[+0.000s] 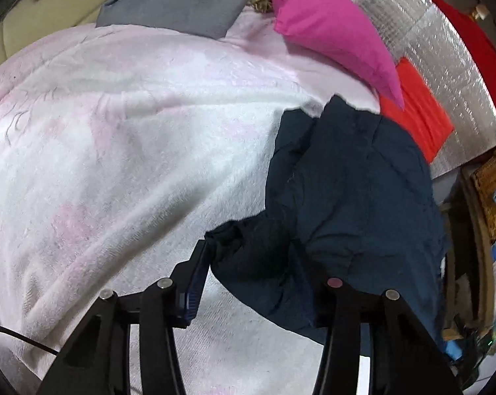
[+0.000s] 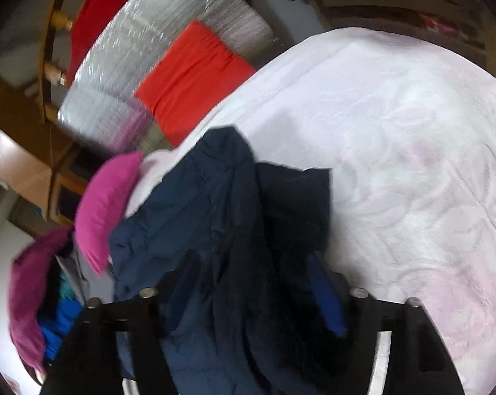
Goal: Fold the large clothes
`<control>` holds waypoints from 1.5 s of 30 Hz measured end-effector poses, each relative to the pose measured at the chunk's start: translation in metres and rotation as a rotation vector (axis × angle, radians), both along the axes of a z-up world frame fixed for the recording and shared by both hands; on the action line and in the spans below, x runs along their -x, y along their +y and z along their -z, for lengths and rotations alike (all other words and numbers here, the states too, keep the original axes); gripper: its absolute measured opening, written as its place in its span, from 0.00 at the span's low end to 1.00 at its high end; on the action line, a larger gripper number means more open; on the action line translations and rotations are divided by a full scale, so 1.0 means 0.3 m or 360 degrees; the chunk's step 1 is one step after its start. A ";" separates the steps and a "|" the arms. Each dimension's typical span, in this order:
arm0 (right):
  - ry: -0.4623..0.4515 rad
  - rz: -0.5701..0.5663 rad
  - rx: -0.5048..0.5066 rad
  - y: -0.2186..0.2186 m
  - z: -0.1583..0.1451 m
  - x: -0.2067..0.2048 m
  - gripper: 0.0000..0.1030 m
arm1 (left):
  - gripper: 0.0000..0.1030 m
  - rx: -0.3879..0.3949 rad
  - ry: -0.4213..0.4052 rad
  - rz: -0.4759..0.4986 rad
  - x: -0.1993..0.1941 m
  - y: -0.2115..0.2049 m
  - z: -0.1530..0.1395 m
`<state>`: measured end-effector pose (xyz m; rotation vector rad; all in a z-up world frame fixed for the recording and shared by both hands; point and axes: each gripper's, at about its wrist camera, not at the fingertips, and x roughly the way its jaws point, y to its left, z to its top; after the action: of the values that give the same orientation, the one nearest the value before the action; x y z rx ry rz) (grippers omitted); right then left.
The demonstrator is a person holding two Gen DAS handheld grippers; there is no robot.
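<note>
A dark navy padded jacket (image 1: 346, 181) lies crumpled on a white-pink fleece blanket (image 1: 132, 131), near its right side in the left wrist view. My left gripper (image 1: 249, 247) is shut on a bunched edge of the jacket, and the left pad (image 1: 198, 270) presses the fabric. In the right wrist view the same jacket (image 2: 198, 214) drapes over and between the fingers of my right gripper (image 2: 251, 260). Its jaws stand wide, the blue right pad (image 2: 326, 302) shows bare, and the left finger is mostly hidden under cloth.
A magenta pillow (image 1: 330, 33) and an orange-red cushion (image 1: 419, 112) lie beyond the jacket. A grey cloth (image 1: 182, 0) sits at the blanket's far edge. Silver foil matting (image 1: 429, 33) lies past the cushion, and a wicker basket (image 1: 491, 191) stands to the right of the bed.
</note>
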<state>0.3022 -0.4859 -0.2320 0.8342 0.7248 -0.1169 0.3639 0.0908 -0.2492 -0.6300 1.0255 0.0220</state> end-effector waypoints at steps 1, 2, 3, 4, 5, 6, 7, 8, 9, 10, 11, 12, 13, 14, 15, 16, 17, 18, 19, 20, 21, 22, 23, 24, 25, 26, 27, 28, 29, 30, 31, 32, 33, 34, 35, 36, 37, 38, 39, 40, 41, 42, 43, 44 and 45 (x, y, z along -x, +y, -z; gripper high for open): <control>-0.0004 0.0030 -0.0009 -0.022 -0.006 0.023 0.70 | 0.59 0.0006 -0.0021 -0.0020 0.005 0.014 -0.011; -0.0009 0.0051 -0.0023 -0.041 -0.008 0.041 0.71 | 0.64 0.0011 -0.0052 -0.0045 0.010 0.029 -0.022; -0.0016 0.0078 -0.0059 -0.070 -0.005 0.063 0.74 | 0.72 0.0024 -0.0096 -0.0068 0.013 0.047 -0.035; -0.0016 0.0093 -0.0097 -0.089 0.003 0.074 0.75 | 0.74 0.0038 -0.0115 -0.0072 0.013 0.055 -0.040; -0.0012 0.0099 -0.0133 -0.104 0.012 0.081 0.75 | 0.74 0.0075 -0.0136 -0.0068 0.007 0.065 -0.041; 0.0000 0.0097 -0.0184 -0.123 0.028 0.085 0.75 | 0.74 0.0103 -0.0141 -0.0060 0.000 0.068 -0.038; 0.0010 0.0090 -0.0214 -0.130 0.040 0.078 0.75 | 0.76 0.0129 -0.0136 -0.0044 -0.006 0.069 -0.030; 0.0021 0.0079 -0.0238 -0.132 0.054 0.070 0.75 | 0.76 0.0151 -0.0117 -0.0022 -0.019 0.063 -0.020; 0.0044 0.0053 -0.0270 -0.132 0.072 0.053 0.75 | 0.77 0.0177 -0.0075 0.0013 -0.037 0.053 -0.002; 0.0060 0.0034 -0.0297 -0.129 0.088 0.039 0.76 | 0.77 0.0195 -0.0038 0.0035 -0.050 0.045 0.012; 0.0080 0.0007 -0.0331 -0.123 0.105 0.023 0.76 | 0.77 0.0211 -0.0012 0.0051 -0.057 0.036 0.025; 0.0110 -0.0030 -0.0364 -0.112 0.127 -0.006 0.76 | 0.77 0.0229 0.0019 0.0072 -0.068 0.024 0.039; 0.0137 -0.0059 -0.0378 -0.096 0.145 -0.032 0.76 | 0.79 0.0223 0.0043 0.0089 -0.076 0.014 0.048; 0.0164 -0.0092 -0.0390 -0.080 0.163 -0.058 0.76 | 0.80 0.0203 0.0054 0.0096 -0.082 0.008 0.053; 0.0176 -0.0113 -0.0401 -0.066 0.178 -0.076 0.76 | 0.81 0.0196 0.0050 0.0098 -0.083 0.004 0.055; 0.0180 -0.0134 -0.0414 -0.055 0.189 -0.093 0.78 | 0.82 0.0199 0.0049 0.0099 -0.084 0.003 0.057; 0.0171 -0.0150 -0.0415 -0.043 0.196 -0.105 0.79 | 0.82 0.0203 0.0048 0.0103 -0.085 0.002 0.056; 0.0140 -0.0161 -0.0368 -0.026 0.191 -0.119 0.78 | 0.82 0.0201 0.0040 0.0113 -0.084 0.000 0.054; 0.0124 -0.0180 -0.0338 -0.014 0.189 -0.129 0.79 | 0.81 0.0192 0.0030 0.0125 -0.084 -0.003 0.052; 0.0115 -0.0193 -0.0312 -0.001 0.184 -0.137 0.79 | 0.81 0.0180 0.0019 0.0135 -0.083 -0.007 0.049; 0.0106 -0.0185 -0.0270 0.013 0.180 -0.147 0.76 | 0.76 0.0161 -0.0009 0.0159 -0.083 -0.017 0.043; 0.0099 -0.0179 -0.0244 0.020 0.175 -0.150 0.67 | 0.68 0.0136 -0.0022 0.0177 -0.087 -0.023 0.036; 0.0080 -0.0171 -0.0213 0.031 0.164 -0.156 0.59 | 0.67 0.0090 -0.0044 0.0204 -0.087 -0.035 0.025; 0.0051 -0.0182 -0.0227 0.039 0.157 -0.166 0.48 | 0.64 0.0065 -0.0055 0.0213 -0.086 -0.042 0.018; 0.0030 -0.0179 -0.0232 0.042 0.154 -0.171 0.48 | 0.61 0.0052 -0.0062 0.0222 -0.090 -0.043 0.017; 0.0009 -0.0165 -0.0203 0.052 0.138 -0.174 0.48 | 0.60 0.0050 -0.0067 0.0226 -0.090 -0.046 0.016; -0.0012 -0.0160 -0.0127 0.073 0.112 -0.181 0.48 | 0.56 0.0057 -0.0075 0.0226 -0.087 -0.048 0.012; -0.0039 -0.0158 -0.0073 0.089 0.089 -0.186 0.48 | 0.51 0.0067 -0.0086 0.0228 -0.084 -0.050 0.007; -0.0073 -0.0159 -0.0026 0.104 0.065 -0.190 0.48 | 0.48 0.0077 -0.0104 0.0232 -0.073 -0.055 -0.002; -0.0126 -0.0161 0.0021 0.119 0.037 -0.193 0.48 | 0.46 0.0086 -0.0125 0.0237 -0.067 -0.057 -0.009; -0.0176 -0.0164 0.0060 0.131 0.011 -0.197 0.48 | 0.46 0.0093 -0.0144 0.0240 -0.060 -0.056 -0.016; -0.0190 -0.0160 0.0089 0.135 0.003 -0.200 0.48 | 0.46 0.0104 -0.0143 0.0235 -0.058 -0.057 -0.013; -0.0152 -0.0138 0.0116 0.130 0.016 -0.209 0.48 | 0.47 0.0083 -0.0113 0.0215 -0.059 -0.058 -0.003; -0.0090 -0.0117 0.0127 0.125 0.040 -0.220 0.48 | 0.50 0.0061 -0.0094 0.0205 -0.075 -0.071 0.005; -0.0011 -0.0093 0.0126 0.117 0.074 -0.231 0.48 | 0.53 0.0042 -0.0080 0.0206 -0.082 -0.076 0.013; 0.0083 -0.0064 0.0072 0.099 0.124 -0.241 0.54 | 0.58 0.0040 -0.0076 0.0206 -0.082 -0.076 0.013; 0.0110 -0.0041 0.0010 0.085 0.145 -0.238 0.61 | 0.61 0.0042 -0.0072 0.0206 -0.079 -0.076 0.012; 0.0120 -0.0016 -0.0051 0.070 0.155 -0.230 0.62 | 0.62 0.0044 -0.0067 0.0203 -0.076 -0.075 0.009; 0.0116 -0.0006 -0.0096 0.061 0.149 -0.220 0.62 | 0.64 0.0045 -0.0059 0.0192 -0.072 -0.074 0.007; 0.0101 -0.0004 -0.0097 0.058 0.129 -0.205 0.63 | 0.66 0.0037 -0.0047 0.0172 -0.066 -0.069 0.005; 0.0087 0.0003 -0.0072 0.059 0.110 -0.190 0.64 | 0.66 0.0024 -0.0044 0.0148 -0.058 -0.066 0.000; 0.0067 0.0025 -0.0015 0.063 0.077 -0.161 0.66 | 0.66 -0.0005 -0.0072 0.0123 -0.041 -0.065 -0.018; 0.0050 0.0046 0.0031 0.067 0.054 -0.138 0.66 | 0.66 -0.0041 -0.0116 0.0109 -0.029 -0.069 -0.038; 0.0023 0.0060 0.0072 0.074 0.031 -0.120 0.66 | 0.66 -0.0074 -0.0153 0.0102 -0.015 -0.070 -0.054; -0.0016 0.0067 0.0123 0.082 -0.001 -0.097 0.66 | 0.66 -0.0135 -0.0216 0.0099 0.008 -0.079 -0.085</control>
<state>0.3314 -0.4612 -0.2318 0.7761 0.6892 -0.1769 0.3615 0.0672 -0.2236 -0.5152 0.9076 -0.0312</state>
